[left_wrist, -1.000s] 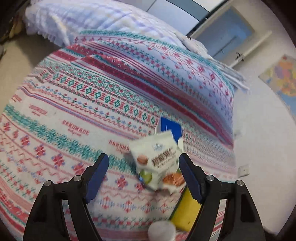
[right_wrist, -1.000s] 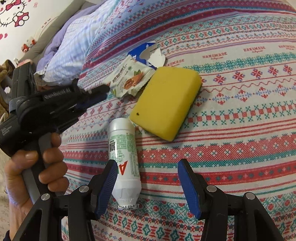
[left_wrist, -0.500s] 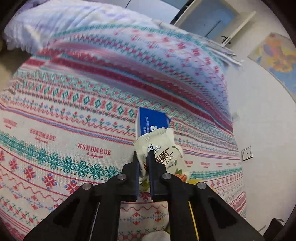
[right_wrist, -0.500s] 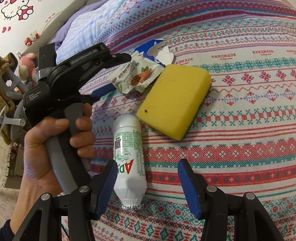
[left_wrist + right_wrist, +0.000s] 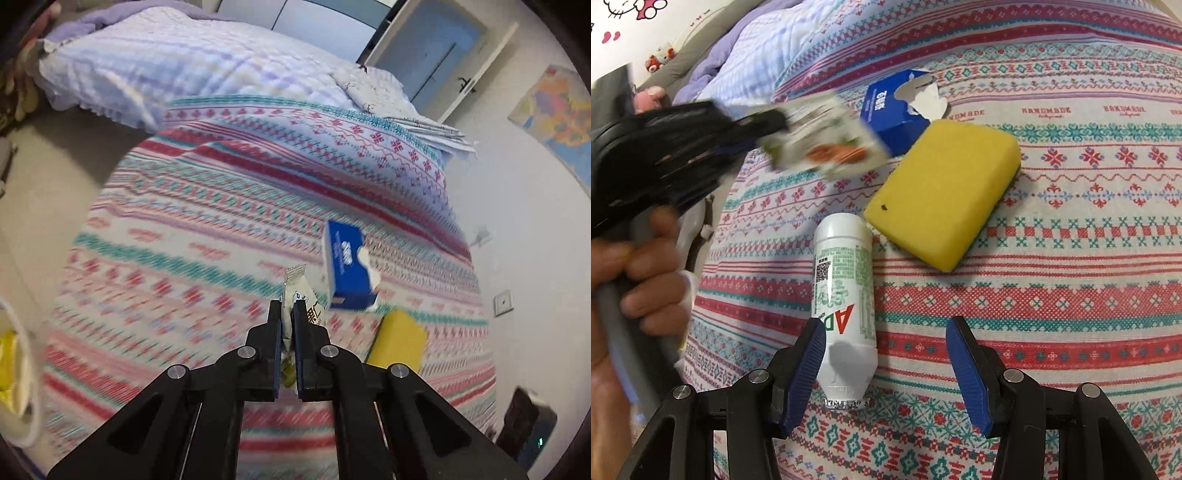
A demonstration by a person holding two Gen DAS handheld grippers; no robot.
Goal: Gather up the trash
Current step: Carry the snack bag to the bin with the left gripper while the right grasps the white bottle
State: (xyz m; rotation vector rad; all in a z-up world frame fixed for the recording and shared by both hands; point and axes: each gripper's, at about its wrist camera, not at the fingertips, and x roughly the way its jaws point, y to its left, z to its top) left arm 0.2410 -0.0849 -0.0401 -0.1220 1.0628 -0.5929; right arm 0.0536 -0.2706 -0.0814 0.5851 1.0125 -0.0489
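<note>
My left gripper (image 5: 287,308) is shut on a white snack wrapper (image 5: 300,295), which it holds lifted off the patterned bedspread (image 5: 184,236). From the right wrist view that same left gripper (image 5: 775,120) shows blurred at the left with the wrapper (image 5: 831,144) hanging from its tips, a hand on its grip. A torn blue carton (image 5: 894,107) and a yellow sponge (image 5: 942,195) lie on the bedspread (image 5: 1071,258). A white bottle (image 5: 844,295) with green print lies in front of my open right gripper (image 5: 886,369), its neck beside the left finger.
A lavender quilt (image 5: 166,66) is bunched at the head of the bed. The blue carton (image 5: 345,269) and the sponge (image 5: 400,341) sit near the bed's wall side. A white-rimmed container (image 5: 14,376) with something yellow in it shows at the left edge.
My left gripper closed on the snack wrapper and lifted it up and away from the carton and sponge. The right gripper stayed over the bottle, open as before.
</note>
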